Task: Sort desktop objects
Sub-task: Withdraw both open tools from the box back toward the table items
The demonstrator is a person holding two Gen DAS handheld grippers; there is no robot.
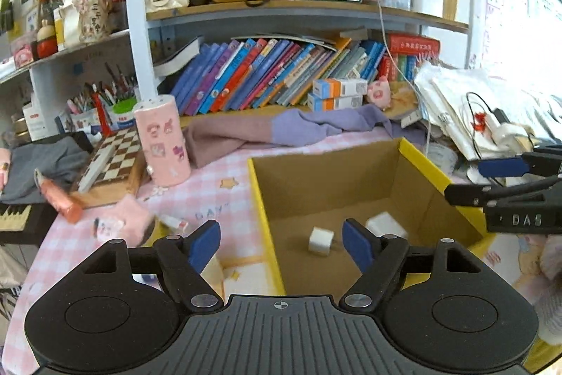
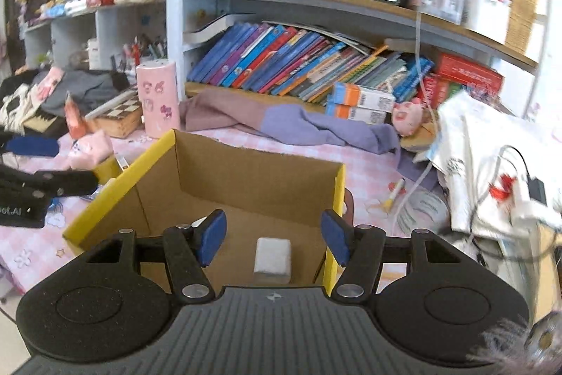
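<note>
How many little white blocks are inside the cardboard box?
2: a small white cube mid-floor, and a larger white block beside it toward the right wall of the box. The grippers may hide more.

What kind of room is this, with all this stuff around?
Most likely a child's study desk at home: shelves crammed with colourful books, a cup of pens, a chessboard and a pink checked tablecloth. A cardboard box stands on the desk.

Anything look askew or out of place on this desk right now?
Yes. A pink-and-purple cloth lies crumpled across the desk in front of the books, and the books on the lower shelf lean heavily sideways. Both grippers, left and right, are open and empty over the cardboard box, which holds two white blocks.
</note>
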